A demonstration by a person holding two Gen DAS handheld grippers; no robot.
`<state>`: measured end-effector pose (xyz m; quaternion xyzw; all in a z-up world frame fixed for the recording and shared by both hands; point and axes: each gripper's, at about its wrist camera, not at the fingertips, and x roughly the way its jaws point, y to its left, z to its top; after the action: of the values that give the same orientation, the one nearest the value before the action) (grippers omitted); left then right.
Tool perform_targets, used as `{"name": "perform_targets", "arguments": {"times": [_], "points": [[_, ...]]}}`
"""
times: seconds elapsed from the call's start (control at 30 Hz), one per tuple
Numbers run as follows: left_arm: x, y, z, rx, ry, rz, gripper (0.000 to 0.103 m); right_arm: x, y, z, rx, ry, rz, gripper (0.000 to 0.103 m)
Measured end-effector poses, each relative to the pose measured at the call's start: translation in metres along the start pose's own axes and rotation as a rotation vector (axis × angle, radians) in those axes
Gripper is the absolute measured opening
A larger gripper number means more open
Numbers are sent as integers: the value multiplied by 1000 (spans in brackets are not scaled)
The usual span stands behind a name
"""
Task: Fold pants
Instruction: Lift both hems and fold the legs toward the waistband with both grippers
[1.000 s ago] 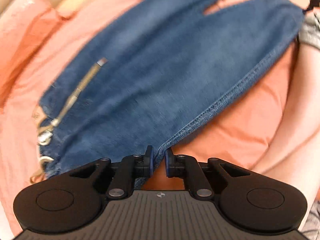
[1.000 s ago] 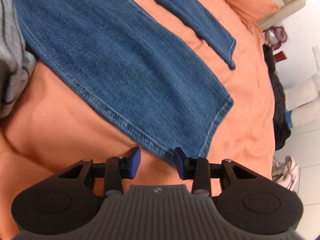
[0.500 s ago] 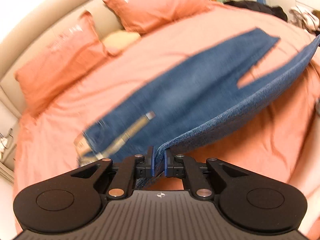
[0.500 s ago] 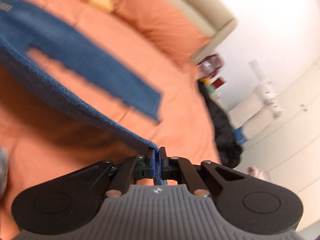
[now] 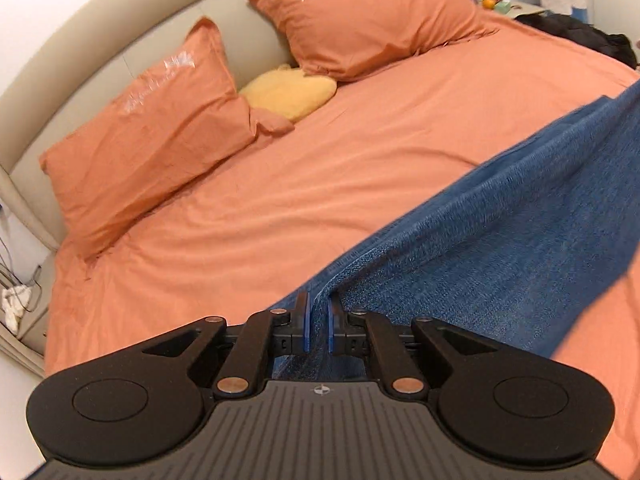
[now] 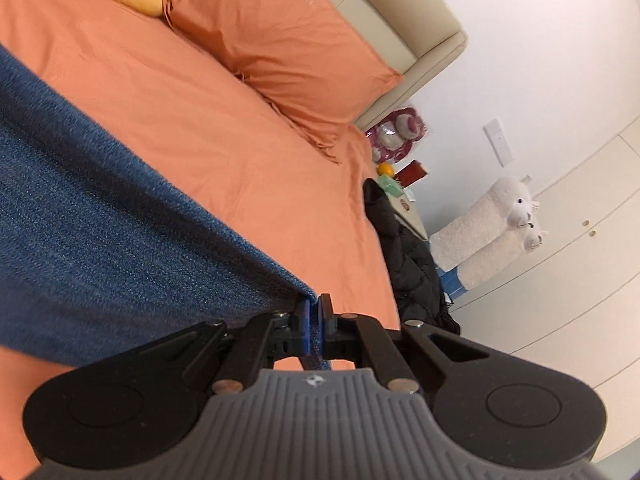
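Left claw (image 5: 316, 326): clenched on an edge of the blue denim pants (image 5: 500, 240), several layers of cloth bunched between its blue pads. The pants hang lifted above the orange-sheeted bed (image 5: 280, 200), stretching toward its right edge.

Right claw (image 6: 314, 326): clenched on a corner of the same pants (image 6: 100, 220), a thinner bite at the hem.

Risks, as judged:
- The right grip holds only a narrow margin; a sharp pull between the claws could strip it free and drop that end.
- The left bunch is uneven; layers may slide and lay down creased.
- Slack cloth could drag on the bed and skew the fold.

Count: one pair of pants; two orange pillows (image 5: 140, 140) at the head edge; one yellow cushion (image 5: 288, 92) between them; two claws; one white plush toy (image 6: 488, 224) off the bed.
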<state>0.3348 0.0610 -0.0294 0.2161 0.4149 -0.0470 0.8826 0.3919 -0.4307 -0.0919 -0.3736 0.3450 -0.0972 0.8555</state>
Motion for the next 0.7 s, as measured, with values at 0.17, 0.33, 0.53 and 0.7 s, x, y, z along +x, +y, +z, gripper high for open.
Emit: {"name": "perform_targets", "arguments": {"times": [0.17,0.33,0.53,0.7], "points": [[77,7,12,-15,79,-29,8,76,38,38,-55,67,18,0],[142,5,7,-48,162,-65,8,142,82,50,-135,154,63,0],[178,4,-6,-67,194,-90,8,185,116,50,-187,213,103,0],[163,2,-18,-114,128,-70,8,189,120,46,-184,213,106,0]]}}
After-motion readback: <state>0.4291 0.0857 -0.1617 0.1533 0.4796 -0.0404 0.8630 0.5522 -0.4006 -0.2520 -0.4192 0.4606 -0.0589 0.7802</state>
